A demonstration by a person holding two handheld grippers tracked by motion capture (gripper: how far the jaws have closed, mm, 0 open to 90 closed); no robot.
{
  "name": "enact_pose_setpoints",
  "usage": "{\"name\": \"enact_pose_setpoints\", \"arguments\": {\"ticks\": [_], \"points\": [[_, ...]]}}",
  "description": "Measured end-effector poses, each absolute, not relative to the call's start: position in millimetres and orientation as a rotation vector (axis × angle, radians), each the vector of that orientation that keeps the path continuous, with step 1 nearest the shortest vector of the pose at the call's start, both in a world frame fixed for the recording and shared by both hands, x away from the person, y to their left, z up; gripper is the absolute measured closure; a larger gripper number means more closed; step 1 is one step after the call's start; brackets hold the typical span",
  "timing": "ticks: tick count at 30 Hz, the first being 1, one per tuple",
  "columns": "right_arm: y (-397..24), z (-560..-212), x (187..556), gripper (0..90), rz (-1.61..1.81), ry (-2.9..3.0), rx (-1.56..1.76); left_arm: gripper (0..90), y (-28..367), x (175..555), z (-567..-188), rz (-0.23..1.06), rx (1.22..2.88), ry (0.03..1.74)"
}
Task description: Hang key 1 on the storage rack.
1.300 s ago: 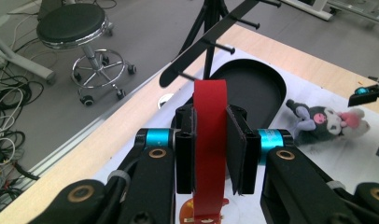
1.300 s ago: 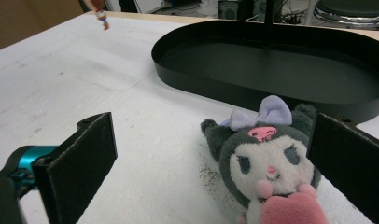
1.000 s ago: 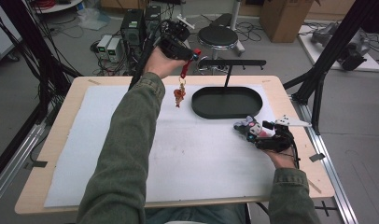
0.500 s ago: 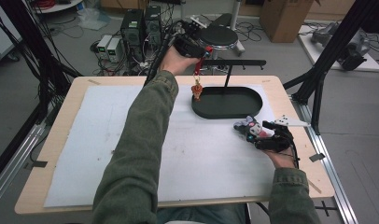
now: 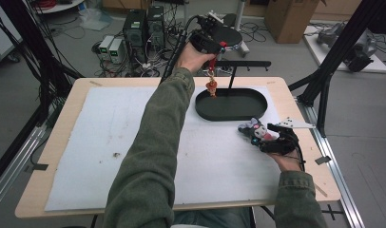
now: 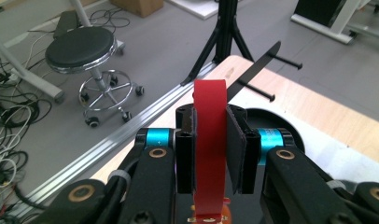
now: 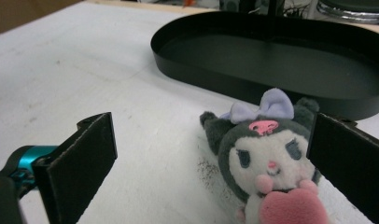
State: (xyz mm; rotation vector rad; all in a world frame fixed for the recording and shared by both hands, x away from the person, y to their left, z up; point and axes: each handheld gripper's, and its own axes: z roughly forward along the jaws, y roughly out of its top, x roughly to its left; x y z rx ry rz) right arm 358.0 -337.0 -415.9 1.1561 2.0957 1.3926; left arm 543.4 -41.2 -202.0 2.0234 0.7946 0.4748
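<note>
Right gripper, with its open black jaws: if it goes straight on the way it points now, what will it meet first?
Most likely the grey-and-white plush doll with a lilac bow, lying on the mat between the right gripper's open jaws; beyond it stands the black oval metal tray.

high: overhead, facing forward | gripper cams: close | shared: tray (image 5: 231, 114)

Red strap (image 6: 209, 154): we see a smooth, matt band, like plastic or coated ribbon.
Soft grey-and-white plush doll (image 7: 267, 158): we see fuzzy cloth.
Black oval tray (image 5: 248, 112): we read it as smooth, matt metal.
White table mat (image 5: 110, 142): matt, scuffed, speckled.
Pale table edge (image 5: 43, 161): wood, smooth.
</note>
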Motion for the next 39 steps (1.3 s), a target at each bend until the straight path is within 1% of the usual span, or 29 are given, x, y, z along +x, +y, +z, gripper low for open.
{"name": "enact_pose_setpoints", "arguments": {"ticks": [2, 5, 7, 12, 19, 23, 25, 27, 28, 30, 31, 32, 33, 34, 35, 36, 37, 39], "points": [[-336, -417, 359, 0.7, 1.379, 2.108, 1.156, 74.9, -45, 544, -202, 0.503, 2.032, 0.782], [-335, -417, 359, 0.7, 1.382, 2.109, 1.162, 74.9, -46, 548, -203, 0.509, 2.018, 0.799], [-336, -417, 359, 0.7, 1.389, 2.102, 1.156, 74.9, -45, 550, -204, 0.508, 2.006, 0.805], [-335, -418, 360, 0.7, 1.378, 2.111, 1.155, 74.9, -46, 556, -210, 0.460, 1.992, 0.822], [-334, -418, 359, 0.7, 1.380, 2.120, 1.151, 74.9, -45, 570, -215, 0.471, 1.915, 0.880], [-338, -416, 360, 0.7, 1.414, 2.093, 1.172, 74.9, -46, 573, -218, 0.477, 1.916, 0.883], [-340, -416, 360, 0.7, 1.421, 2.087, 1.184, 74.8, -46, 574, -221, 0.451, 1.910, 0.887], [-340, -417, 361, 0.7, 1.418, 2.093, 1.178, 73.4, -44, 574, -221, 0.413, 1.909, 0.857], [-339, -417, 361, 0.7, 1.412, 2.100, 1.182, 69.0, -42, 574, -220, 0.387, 1.908, 0.839], [-338, -418, 361, 0.7, 1.409, 2.105, 1.176, 53.9, -37, 575, -219, 0.328, 1.937, 0.806], [-338, -418, 361, 0.7, 1.410, 2.104, 1.174, 46.3, -37, 575, -219, 0.328, 1.937, 0.806], [-338, -418, 361, 0.7, 1.410, 2.104, 1.174, 46.3, -35, 574, -219, 0.325, 1.973, 0.781], [-339, -417, 361, 0.7, 1.410, 2.102, 1.174, 39.4, -34, 572, -220, 0.338, 2.010, 0.756], [-339, -417, 361, 0.7, 1.413, 2.100, 1.178, 28.4, -34, 569, -221, 0.370, 2.044, 0.748], [-340, -417, 360, 0.7, 1.419, 2.093, 1.182, 9.6, -34, 566, -222, 0.399, 2.069, 0.746], [-340, -416, 360, 0.7, 1.426, 2.088, 1.188, 4.4, -32, 564, -224, 0.388, 2.085, 0.742], [-341, -416, 360, 0.7, 1.435, 2.080, 1.187, 1.6, -30, 563, -224, 0.387, 2.083, 0.748], [-341, -416, 360, 0.7, 1.443, 2.075, 1.193, 1.6, -28, 562, -224, 0.390, 2.081, 0.749]]}}
